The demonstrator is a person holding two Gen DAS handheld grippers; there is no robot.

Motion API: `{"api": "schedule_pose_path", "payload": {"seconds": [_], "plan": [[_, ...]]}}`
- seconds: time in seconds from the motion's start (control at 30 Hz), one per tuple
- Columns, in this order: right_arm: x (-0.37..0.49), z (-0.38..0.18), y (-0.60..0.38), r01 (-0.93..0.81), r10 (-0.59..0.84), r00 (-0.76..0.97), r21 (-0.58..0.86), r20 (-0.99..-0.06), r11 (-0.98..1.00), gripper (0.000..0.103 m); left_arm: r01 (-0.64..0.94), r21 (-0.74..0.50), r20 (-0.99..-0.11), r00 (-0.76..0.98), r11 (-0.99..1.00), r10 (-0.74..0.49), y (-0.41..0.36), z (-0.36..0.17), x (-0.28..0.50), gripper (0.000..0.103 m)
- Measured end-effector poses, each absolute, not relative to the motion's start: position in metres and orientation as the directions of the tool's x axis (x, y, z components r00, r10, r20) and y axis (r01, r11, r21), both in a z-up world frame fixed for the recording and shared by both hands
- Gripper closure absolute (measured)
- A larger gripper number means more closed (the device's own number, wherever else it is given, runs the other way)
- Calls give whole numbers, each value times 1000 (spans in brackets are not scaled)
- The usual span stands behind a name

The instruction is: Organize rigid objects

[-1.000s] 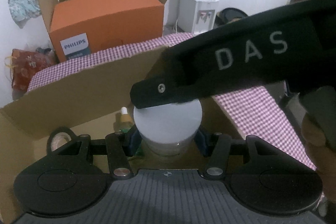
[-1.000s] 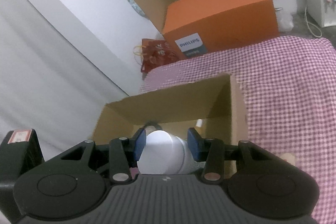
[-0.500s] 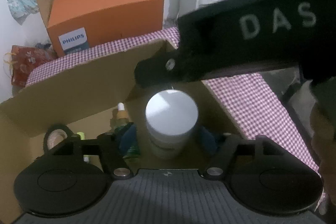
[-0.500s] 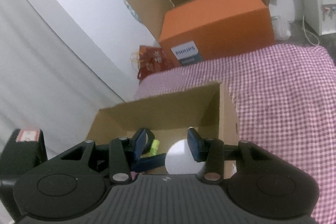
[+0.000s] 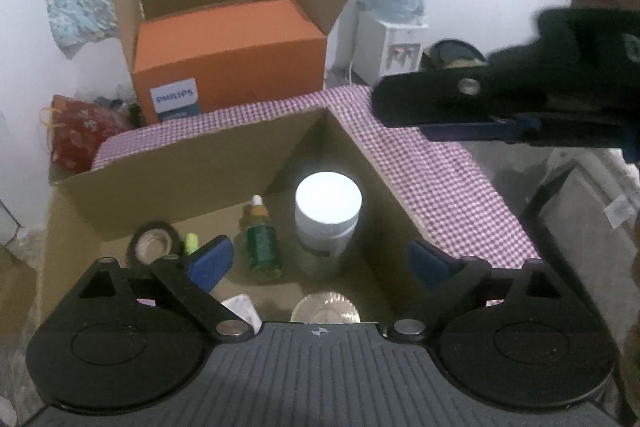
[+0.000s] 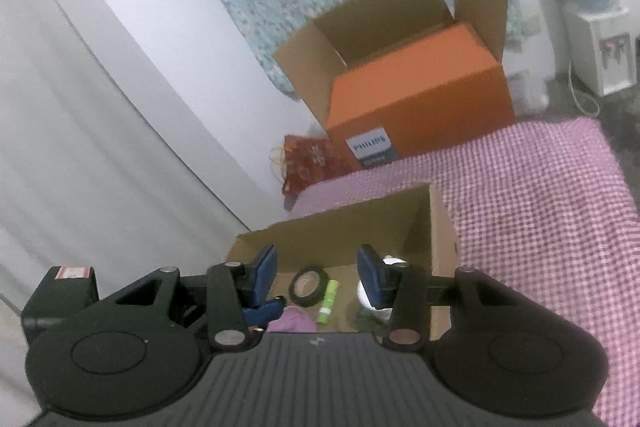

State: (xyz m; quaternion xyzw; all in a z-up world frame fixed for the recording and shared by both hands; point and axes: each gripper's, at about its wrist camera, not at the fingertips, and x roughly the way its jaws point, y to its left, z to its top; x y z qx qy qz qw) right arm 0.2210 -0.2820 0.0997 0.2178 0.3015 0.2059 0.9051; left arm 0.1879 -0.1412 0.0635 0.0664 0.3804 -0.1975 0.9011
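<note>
My left gripper [image 5: 320,259] is opening its jaws wide, with nothing pinched. My right gripper [image 6: 316,267] has its jaws apart and empty. Below them the white jar [image 5: 328,203] stands upright in the cardboard box [image 5: 180,179], beside the green dropper bottle [image 5: 260,239]. Farther away is the orange box [image 5: 228,59].

Right gripper [image 6: 316,267], lower centre, jaws apart with nothing between them. Beneath it: open cardboard box [image 6: 442,223] holding tape roll [image 6: 309,285], green tube [image 6: 328,301], white jar [image 6: 390,263].
</note>
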Motion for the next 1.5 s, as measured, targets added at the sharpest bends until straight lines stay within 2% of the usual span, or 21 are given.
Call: {"api": "schedule_pose_path", "payload": {"seconds": [0.07, 0.2, 0.3, 0.4, 0.47, 0.73, 1.0, 1.2, 1.5], "plan": [[204, 107, -279, -249, 494, 749, 503, -441, 827, 45, 396, -33, -691, 654, 918, -307, -135, 71, 175, 4], [169, 117, -273, -259, 467, 782, 467, -412, 846, 38, 356, -44, -653, 697, 933, -297, -122, 81, 145, 1], [146, 119, -270, -257, 455, 795, 458, -401, 851, 29, 332, -60, -636, 714, 941, -293, -109, 83, 125, 0], [123, 119, -271, -233, 421, 819, 443, -390, 865, 18, 286, -40, -633, 734, 957, -246, -94, 83, 109, 0], [108, 117, -270, -209, 388, 836, 428, -388, 879, 3, 254, -35, -629, 746, 967, -218, -84, 82, 99, 0], [81, 97, -236, -147, 278, 850, 305, -447, 941, 0, 153, -5, -653, 748, 988, -119, -55, 70, 88, 0], [98, 54, -205, -56, 134, 818, 154, -559, 986, 0, 92, 25, -692, 721, 995, -49, -43, 51, 94, 0], [114, 40, -195, -48, 116, 791, 128, -601, 991, 0, 83, 25, -701, 712, 996, -41, -43, 47, 96, 0], [123, 38, -191, -50, 95, 788, 91, -608, 995, 0, 58, 37, -692, 721, 998, -16, -39, 50, 100, 0]]}}
